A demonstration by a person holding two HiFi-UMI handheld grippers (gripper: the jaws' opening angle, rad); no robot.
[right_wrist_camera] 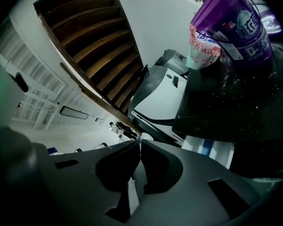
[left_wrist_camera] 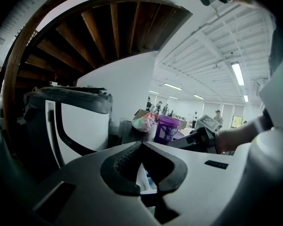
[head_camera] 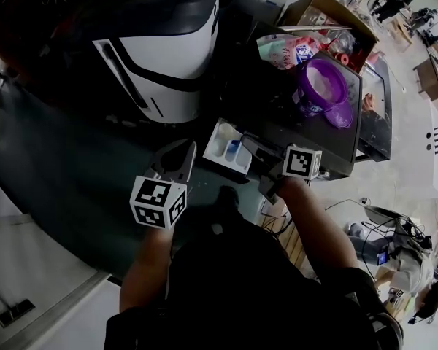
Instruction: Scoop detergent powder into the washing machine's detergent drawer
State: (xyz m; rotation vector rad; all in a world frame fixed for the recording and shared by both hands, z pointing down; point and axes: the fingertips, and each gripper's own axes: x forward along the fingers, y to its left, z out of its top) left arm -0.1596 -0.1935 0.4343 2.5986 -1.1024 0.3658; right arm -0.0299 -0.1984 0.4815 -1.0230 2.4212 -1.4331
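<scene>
Purple powder tub [head_camera: 323, 86] at 2 o'clock, open drawer [head_camera: 217, 143] dead centre, flanked by left gripper [head_camera: 177, 165] and right gripper [head_camera: 257, 153], both pinched together, empty; the long tub-to-drawer carry risks scattering powder across washer top [head_camera: 306, 135].

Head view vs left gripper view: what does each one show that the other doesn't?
Head view only: the left gripper's marker cube, the powder inside the open purple tub. Left gripper view only: the wooden stair underside, the ceiling lights, its own jaws shut with nothing between them. Both: the tub, the right gripper, the white detergent drawer.
</scene>
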